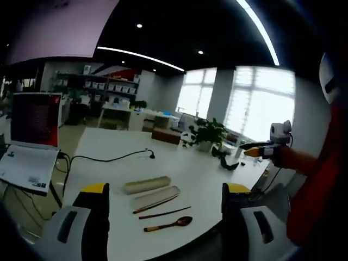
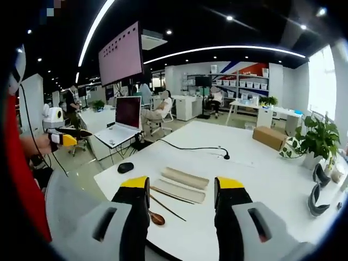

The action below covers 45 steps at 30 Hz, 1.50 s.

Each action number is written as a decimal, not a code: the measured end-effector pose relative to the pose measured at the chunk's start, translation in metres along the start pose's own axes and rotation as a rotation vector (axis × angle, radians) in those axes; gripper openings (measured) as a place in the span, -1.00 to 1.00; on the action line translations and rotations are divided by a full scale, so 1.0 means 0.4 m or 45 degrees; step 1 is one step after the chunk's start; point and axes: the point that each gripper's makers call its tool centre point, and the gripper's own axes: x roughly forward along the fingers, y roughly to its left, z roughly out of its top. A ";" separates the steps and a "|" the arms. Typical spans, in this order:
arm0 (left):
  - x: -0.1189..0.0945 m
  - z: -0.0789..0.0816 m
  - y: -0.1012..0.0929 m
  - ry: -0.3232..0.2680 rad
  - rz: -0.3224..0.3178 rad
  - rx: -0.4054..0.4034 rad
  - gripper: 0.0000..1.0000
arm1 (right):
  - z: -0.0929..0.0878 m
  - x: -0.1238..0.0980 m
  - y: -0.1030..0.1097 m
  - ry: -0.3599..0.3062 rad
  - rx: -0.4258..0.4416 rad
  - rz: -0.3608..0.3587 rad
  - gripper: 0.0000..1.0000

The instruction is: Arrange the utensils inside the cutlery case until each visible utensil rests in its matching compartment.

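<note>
While both grippers hang above the near edge of the white tabletop [image 1: 179, 163], nothing is yet in hand: the left gripper [image 1: 165, 204] stands with its yellow-tipped jaws wide apart and empty, and the right gripper [image 2: 181, 197] is likewise spread and holds nothing.

Near that edge lies the beige, oblong cutlery case, apart in two pieces: the closed-looking lid [image 1: 147, 185] farther from the edge and the shallow open tray [image 1: 156, 197] just beside it. One dark wooden chopstick [image 1: 155, 205] leans along the tray's near rim, touching it. A second dark wooden chopstick [image 1: 165, 212] lies on the bare tabletop close by, and the brown wooden spoon [image 1: 168, 223] sits nearest the edge, bowl pointing toward the plant side. In the right gripper view the same tray [image 2: 179, 191] and lid [image 2: 186, 178] appear between the jaws, with the spoon bowl [image 2: 157, 218] by the left jaw.

These utensils are probably light, stiff and smooth, so they may roll or slip from a pinch. Taking each chopstick near its middle would likely keep it balanced; the spoon seems best taken at the handle just behind the bowl. The tray itself looks light enough to slide when nudged, so steadying it with the other gripper may help.
</note>
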 end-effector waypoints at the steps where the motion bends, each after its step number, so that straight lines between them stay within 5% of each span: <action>1: -0.001 -0.006 -0.001 0.020 -0.004 0.013 0.70 | -0.001 0.002 0.003 0.005 -0.008 0.006 -0.12; 7: 0.009 -0.038 -0.018 0.099 -0.028 0.080 0.78 | -0.005 0.018 0.019 0.026 -0.033 0.025 -0.26; 24: 0.020 -0.029 0.011 0.051 -0.013 0.049 0.73 | -0.026 0.069 0.032 0.146 -0.179 0.027 -0.41; 32: 0.011 -0.069 0.026 0.144 -0.001 0.111 0.73 | -0.059 0.120 0.080 0.213 -0.185 0.110 -0.42; 35: 0.006 -0.072 0.028 0.145 -0.001 0.096 0.73 | -0.080 0.134 0.099 0.261 -0.246 0.154 -0.51; 39: 0.001 -0.073 0.031 0.146 0.005 0.070 0.68 | -0.100 0.160 0.094 0.305 -0.290 0.120 -0.32; 45: -0.007 -0.070 0.044 0.128 0.035 0.044 0.69 | -0.126 0.182 0.130 0.341 -0.297 0.219 -0.43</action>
